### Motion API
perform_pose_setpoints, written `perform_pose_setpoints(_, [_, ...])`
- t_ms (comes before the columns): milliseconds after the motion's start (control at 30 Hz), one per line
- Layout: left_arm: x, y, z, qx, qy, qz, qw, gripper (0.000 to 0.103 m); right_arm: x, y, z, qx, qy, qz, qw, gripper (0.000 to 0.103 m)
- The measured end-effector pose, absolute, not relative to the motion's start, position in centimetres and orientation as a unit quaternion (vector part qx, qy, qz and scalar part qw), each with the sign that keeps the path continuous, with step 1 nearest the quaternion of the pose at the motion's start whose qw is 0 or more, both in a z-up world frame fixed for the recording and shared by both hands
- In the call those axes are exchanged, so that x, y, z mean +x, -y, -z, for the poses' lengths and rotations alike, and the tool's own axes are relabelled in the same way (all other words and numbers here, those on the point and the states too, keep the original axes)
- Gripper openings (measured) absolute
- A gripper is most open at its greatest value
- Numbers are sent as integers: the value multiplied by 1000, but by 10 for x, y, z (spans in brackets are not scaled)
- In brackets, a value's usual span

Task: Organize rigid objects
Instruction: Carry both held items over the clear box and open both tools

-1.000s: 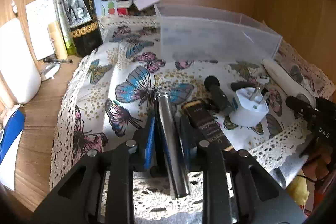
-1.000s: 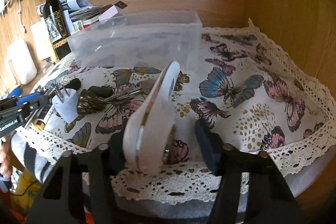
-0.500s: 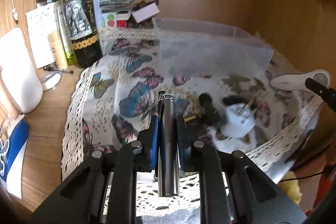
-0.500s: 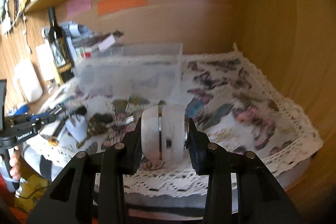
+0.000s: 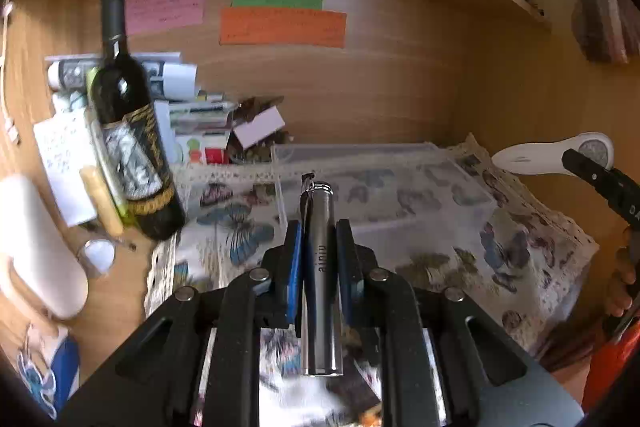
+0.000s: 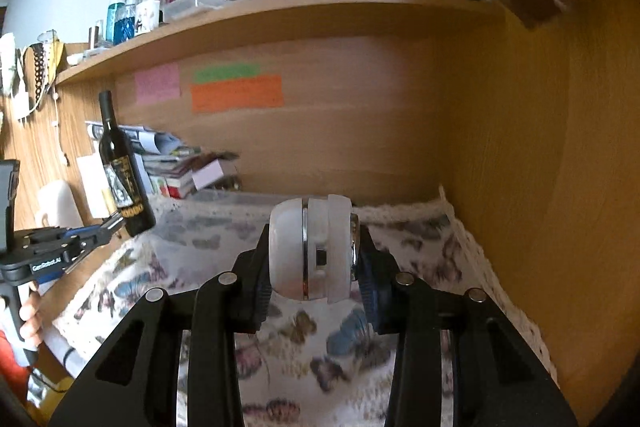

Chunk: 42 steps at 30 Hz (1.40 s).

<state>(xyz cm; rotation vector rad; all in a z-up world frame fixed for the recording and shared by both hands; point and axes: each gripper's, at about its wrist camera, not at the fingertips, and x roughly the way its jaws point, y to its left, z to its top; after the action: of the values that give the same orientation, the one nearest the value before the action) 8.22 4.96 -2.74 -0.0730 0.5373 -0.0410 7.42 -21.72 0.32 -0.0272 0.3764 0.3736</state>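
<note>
Both grippers loaded above the butterfly-print cloth (image 5: 520, 239)
Left gripper (image 5: 318, 247) clamps a silver metal cylinder (image 5: 320, 267); right gripper (image 6: 314, 263) clamps a white, chrome-banded handheld device (image 6: 312, 251).

Both grippers are built from matte black plastic. On the left gripper (image 5: 319, 251), blue pads are seen lining the jaws, and four round silver screws are set across the linkage arms. The right gripper (image 6: 314, 263) is fitted with the same screws and dark blue ribbed pads. White lettering is printed on each body. Bare fingers (image 6: 29, 313) are visible.
</note>
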Motion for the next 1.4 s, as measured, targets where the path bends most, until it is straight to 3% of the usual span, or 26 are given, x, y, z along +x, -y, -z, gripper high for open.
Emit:
perform_pose_setpoints(567, [209,-39,61,-28,-374,41,926,16,193,131,40,-50,-301,-304,902,34])
perform_pose_setpoints(1133, [240,-19,80,-6,-406,47,912,16,240,134,74,-96,-390,-271,875,35])
perform_pose_setpoints(1233, [234,-18,74,-4,-398,45,916,28,241,141,73,-93,-392,-253,880,39])
perform_pose_setpoints(1367, [219,-16,60,-1,-375,43,926,44,232,151,60,-85,-372,-241,892,63])
perform_pose_setpoints(1400, [214,-16,55,-1,-367,43,929,47,228,153,55,-84,-363,-238,897,64])
